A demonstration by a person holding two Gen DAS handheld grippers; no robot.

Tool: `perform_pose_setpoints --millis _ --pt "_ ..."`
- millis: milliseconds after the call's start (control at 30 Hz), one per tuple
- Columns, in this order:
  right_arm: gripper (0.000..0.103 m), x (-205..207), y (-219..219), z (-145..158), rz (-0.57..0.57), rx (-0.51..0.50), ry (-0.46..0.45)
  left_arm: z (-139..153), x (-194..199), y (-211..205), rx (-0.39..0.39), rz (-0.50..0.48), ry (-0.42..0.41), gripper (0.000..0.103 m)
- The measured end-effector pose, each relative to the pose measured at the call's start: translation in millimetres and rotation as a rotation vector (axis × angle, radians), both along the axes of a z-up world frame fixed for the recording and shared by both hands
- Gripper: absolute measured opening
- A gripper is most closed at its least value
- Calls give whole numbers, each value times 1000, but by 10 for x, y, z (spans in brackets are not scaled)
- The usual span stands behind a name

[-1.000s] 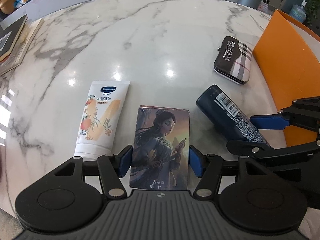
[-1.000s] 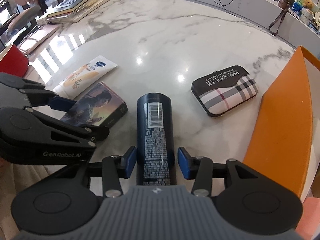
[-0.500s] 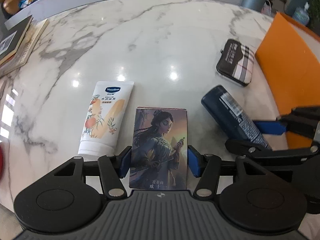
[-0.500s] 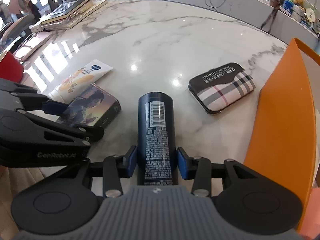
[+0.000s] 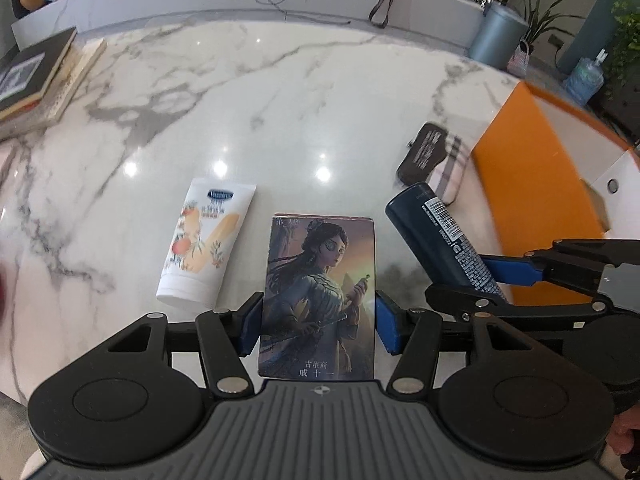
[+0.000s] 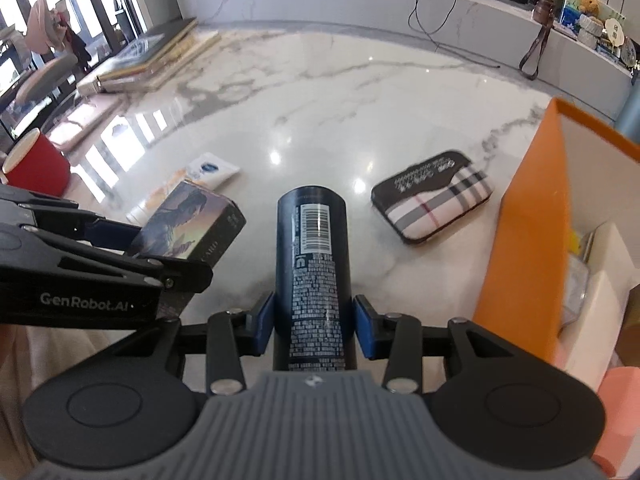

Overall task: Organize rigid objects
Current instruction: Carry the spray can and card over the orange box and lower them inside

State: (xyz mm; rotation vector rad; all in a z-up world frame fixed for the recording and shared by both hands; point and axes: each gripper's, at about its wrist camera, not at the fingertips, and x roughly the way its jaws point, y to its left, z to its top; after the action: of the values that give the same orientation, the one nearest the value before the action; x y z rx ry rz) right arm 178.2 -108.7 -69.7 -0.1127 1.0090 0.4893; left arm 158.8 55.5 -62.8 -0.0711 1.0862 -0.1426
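In the left view, the card box (image 5: 318, 296) is being pinched by the left gripper (image 5: 319, 322) above the table (image 5: 280, 120); it should be kept level. In the right view, the can (image 6: 314, 272) is being clamped by the right gripper (image 6: 314, 326), and is best carried clear over the orange box (image 6: 528, 232) wall

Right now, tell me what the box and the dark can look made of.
Illustrated box: likely glossy printed cardboard, judging by its sharp folded edges and sheen over the artwork. Dark can: probably metal, though plastic is possible; a smooth navy cylinder with a soft highlight, printed text and a barcode.
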Motion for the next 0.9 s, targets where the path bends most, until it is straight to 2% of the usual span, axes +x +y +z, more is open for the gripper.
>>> perform_pose_setpoints --millis 467,533,667,900 --pt "42 -64 -489 733 -14 3 -153 657 8 -461 -7 -54 -122 65" --pt "42 -28 -621 822 -30 22 -144 743 42 -573 -6 -63 -143 65" --pt "42 -4 -844 982 -55 -4 -175 874 89 -822 -5 -94 -179 65" --pt "41 64 -1273 1121 -117 -10 -183 969 199 -1253 -25 -159 -194 65"
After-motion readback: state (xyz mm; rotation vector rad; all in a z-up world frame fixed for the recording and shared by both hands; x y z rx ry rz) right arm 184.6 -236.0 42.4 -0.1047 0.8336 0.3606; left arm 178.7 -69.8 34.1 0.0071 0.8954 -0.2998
